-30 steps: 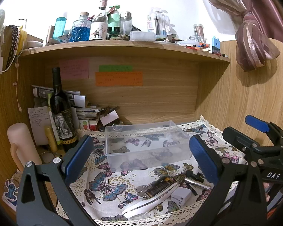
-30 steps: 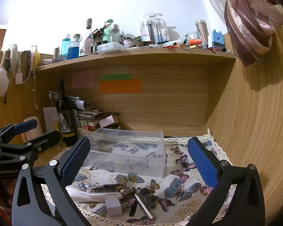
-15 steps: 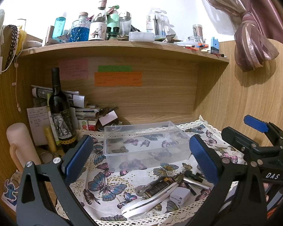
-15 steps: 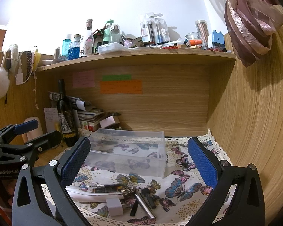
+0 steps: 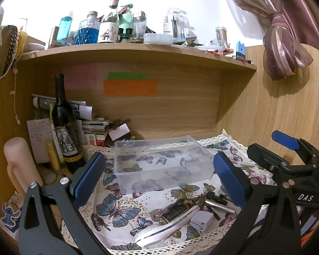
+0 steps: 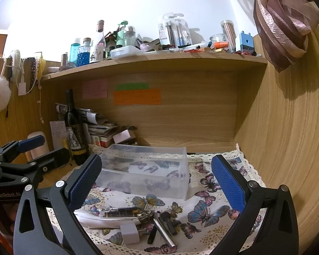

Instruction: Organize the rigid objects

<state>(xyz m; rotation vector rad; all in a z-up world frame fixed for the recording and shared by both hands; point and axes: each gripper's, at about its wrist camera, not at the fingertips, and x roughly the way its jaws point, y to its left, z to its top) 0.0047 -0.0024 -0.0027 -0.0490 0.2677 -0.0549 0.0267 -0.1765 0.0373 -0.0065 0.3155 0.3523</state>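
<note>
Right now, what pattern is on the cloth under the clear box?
Coloured butterflies on white cloth, lace-edged; clearest in the left wrist view.

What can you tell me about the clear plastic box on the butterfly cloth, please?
The clear plastic box is a rectangular, open-topped tub of see-through, slightly frosted plastic, with no lid in view. It looks empty: the butterfly cloth shows through its walls and floor. It sits upright and flat on that cloth, towards the wooden back panel, behind the pile of small items near the front edge and apart from it. Neither gripper touches it.
</note>
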